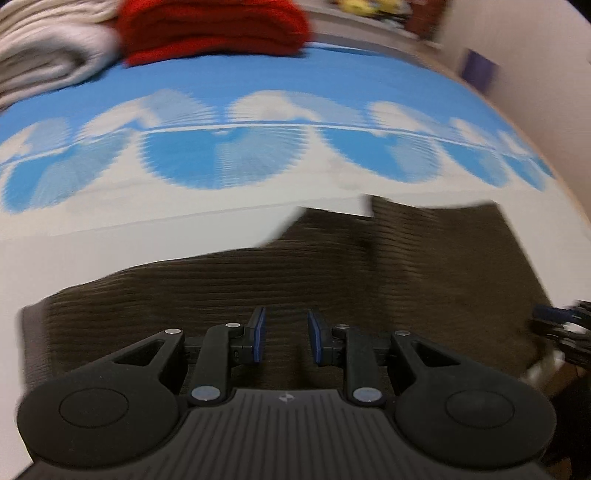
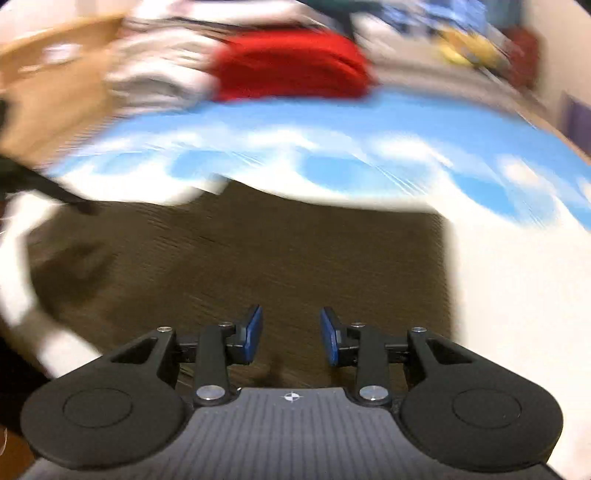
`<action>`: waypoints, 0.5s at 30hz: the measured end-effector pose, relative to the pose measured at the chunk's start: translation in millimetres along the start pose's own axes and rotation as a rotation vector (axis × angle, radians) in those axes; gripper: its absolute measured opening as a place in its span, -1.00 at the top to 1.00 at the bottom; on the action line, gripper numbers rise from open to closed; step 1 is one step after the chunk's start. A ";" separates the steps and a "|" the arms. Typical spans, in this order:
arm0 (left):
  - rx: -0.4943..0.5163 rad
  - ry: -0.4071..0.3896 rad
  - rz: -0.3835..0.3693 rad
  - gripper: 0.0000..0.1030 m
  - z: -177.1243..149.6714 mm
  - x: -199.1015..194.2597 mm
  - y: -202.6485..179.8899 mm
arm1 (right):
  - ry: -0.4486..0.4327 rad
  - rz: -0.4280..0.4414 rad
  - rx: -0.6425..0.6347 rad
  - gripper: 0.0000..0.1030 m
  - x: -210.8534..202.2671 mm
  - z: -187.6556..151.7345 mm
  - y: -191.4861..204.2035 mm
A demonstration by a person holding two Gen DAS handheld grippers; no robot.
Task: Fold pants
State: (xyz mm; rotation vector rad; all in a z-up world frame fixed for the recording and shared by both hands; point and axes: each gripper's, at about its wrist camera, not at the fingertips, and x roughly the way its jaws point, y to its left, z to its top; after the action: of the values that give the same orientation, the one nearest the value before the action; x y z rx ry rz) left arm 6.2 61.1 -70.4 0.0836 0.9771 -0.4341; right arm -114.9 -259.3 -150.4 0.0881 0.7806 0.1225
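Brown corduroy pants (image 1: pixel 295 273) are seen spread flat on a blue-and-white cloth (image 1: pixel 258 74). The left gripper (image 1: pixel 284 338) and right gripper (image 2: pixel 291 334) are held above them, jaws parted, empty. Beyond, apparently folded red fabric (image 1: pixel 210 29) is blurred.

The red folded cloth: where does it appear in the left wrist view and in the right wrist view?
Left wrist view: the red folded cloth lies at the top, left of centre, beside the pale folded cloths.
Right wrist view: the red folded cloth lies at the top, near the centre, blurred.
Shared landmark: the blue and white sheet, directly below it in both views.
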 end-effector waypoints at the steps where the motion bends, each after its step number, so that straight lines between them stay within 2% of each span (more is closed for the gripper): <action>1: 0.032 -0.001 -0.023 0.48 -1.3 1.0 -10.8 | 0.080 -0.053 0.016 0.31 7.1 -7.8 -11.3; 2: 0.066 -0.002 -0.046 0.48 -3.4 2.6 -22.6 | 0.157 -0.083 0.012 0.33 13.5 -18.4 -21.4; 3: 0.100 -0.001 -0.069 0.48 -5.6 4.2 -34.8 | 0.176 -0.090 0.003 0.33 14.6 -28.8 -28.5; 9: 0.276 0.023 -0.137 0.48 -28.0 21.1 -95.5 | 0.081 -0.083 0.013 0.34 -8.8 -30.4 -34.3; 11: 0.307 0.069 -0.128 0.48 -36.3 33.1 -106.5 | 0.052 -0.117 0.050 0.34 -16.2 -24.8 -39.2; 12: 0.327 0.115 -0.100 0.48 -41.5 43.0 -109.6 | 0.058 -0.138 0.067 0.34 -15.5 -24.8 -42.3; 13: 0.344 0.175 -0.056 0.44 -48.3 55.0 -110.8 | 0.091 -0.158 0.076 0.34 -8.4 -24.6 -44.8; 15: 0.316 0.189 -0.051 0.36 -50.4 60.3 -104.9 | 0.152 -0.178 0.050 0.34 0.5 -31.1 -46.3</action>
State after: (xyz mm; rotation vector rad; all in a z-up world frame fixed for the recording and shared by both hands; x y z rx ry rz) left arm -45.5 -40.6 -135.1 0.3920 1.0906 -0.6338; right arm -132.9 -303.9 -178.5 0.0568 0.9394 -0.0597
